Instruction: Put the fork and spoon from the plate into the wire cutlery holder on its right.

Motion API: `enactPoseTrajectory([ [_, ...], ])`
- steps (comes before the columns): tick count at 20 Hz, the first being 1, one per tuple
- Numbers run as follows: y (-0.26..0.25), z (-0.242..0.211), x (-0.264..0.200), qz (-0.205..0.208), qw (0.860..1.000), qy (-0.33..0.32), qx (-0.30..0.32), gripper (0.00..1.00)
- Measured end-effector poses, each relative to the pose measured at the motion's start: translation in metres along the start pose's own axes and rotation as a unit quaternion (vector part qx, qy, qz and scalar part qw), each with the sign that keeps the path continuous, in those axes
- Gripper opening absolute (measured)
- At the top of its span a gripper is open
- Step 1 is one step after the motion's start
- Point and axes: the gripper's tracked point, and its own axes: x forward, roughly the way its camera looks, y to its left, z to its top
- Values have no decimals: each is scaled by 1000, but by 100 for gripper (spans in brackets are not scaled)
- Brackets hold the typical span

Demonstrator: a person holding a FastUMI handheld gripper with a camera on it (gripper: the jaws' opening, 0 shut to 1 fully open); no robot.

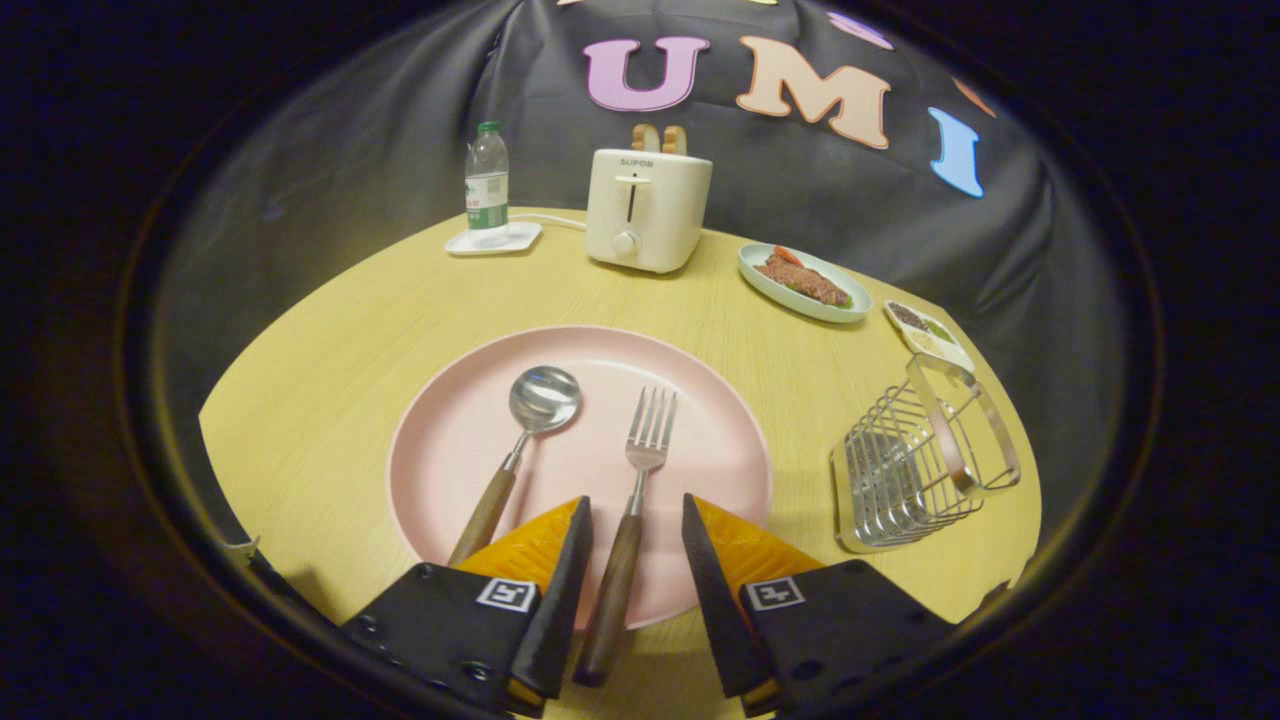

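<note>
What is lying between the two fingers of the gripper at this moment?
In the gripper view, the wooden handle of the metal fork lies between the open gripper's fingers, untouched, on the round pink plate.

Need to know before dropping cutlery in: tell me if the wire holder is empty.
Empty: the wire holder shows bare wire inside; fork lies between the open tool's fingers.

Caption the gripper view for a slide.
Open gripper straddles the fork handle on the pink plate, spoon alongside, wire holder waiting.

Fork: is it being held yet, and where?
No. The fork lies on the plate, its handle between the open fingers, which are not touching it.
</note>
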Motion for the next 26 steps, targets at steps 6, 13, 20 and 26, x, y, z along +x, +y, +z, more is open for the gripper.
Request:
enactPoseTrajectory([
  [6,6,-1,3,7,1000,13,2,25],
  [13,-1,3,-1,15,1000,26,6,10],
  [20,-18,36,-27,27,999,21,-11,10],
  [26,-55,54,-51,35,999,25,-33,10],
])
